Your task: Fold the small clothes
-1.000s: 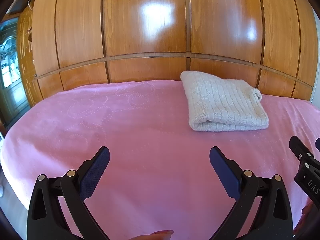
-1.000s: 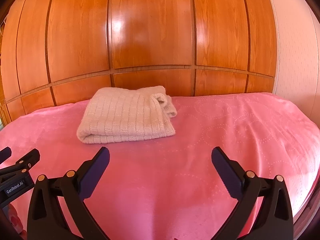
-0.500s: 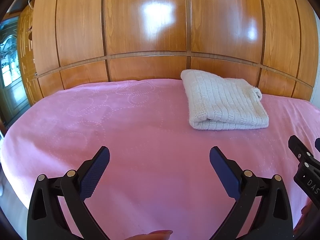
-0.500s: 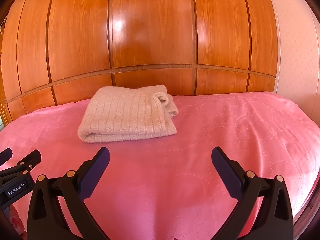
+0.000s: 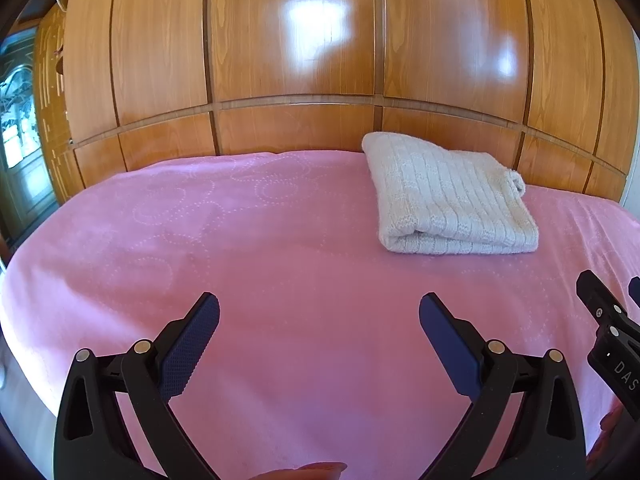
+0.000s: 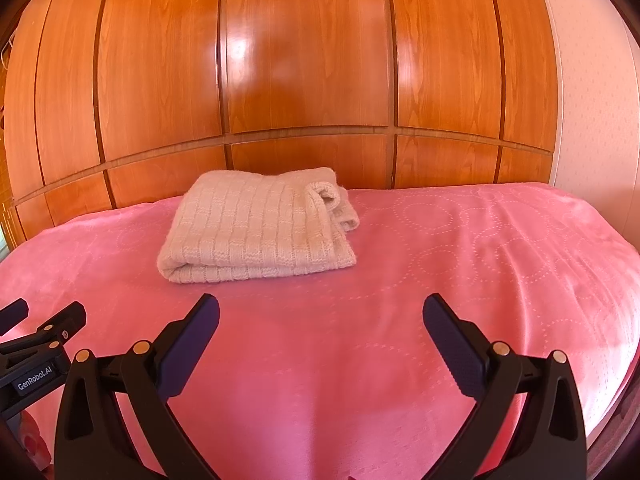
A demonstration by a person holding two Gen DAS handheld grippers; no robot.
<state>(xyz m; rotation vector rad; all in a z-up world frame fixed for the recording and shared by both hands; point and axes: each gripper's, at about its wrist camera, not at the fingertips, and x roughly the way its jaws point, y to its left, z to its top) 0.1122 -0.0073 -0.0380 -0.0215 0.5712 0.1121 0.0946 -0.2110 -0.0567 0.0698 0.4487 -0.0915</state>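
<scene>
Little has been moved since earlier: both tools, left (image 5: 319, 330) and right (image 6: 320, 330), are held wide open and empty, with the folded cream knitted garment (image 6: 256, 232) at 11 o'clock on the pink bed cover (image 6: 460, 264).

Left gripper (image 5: 319, 316) and right gripper (image 6: 321, 316): jaws wide apart, empty.

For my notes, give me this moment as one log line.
left tool: open, empty | right tool: open, empty | knit garment: folded, on pink bedspread, untouched | stage: fold looks complete

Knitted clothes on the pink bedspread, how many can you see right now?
1. A cream ribbed knit garment, already folded, lies on the pink bedspread near the wooden panelled wall, ahead of both open grippers. Nothing else shows, though the folds could hide another layer.
</scene>
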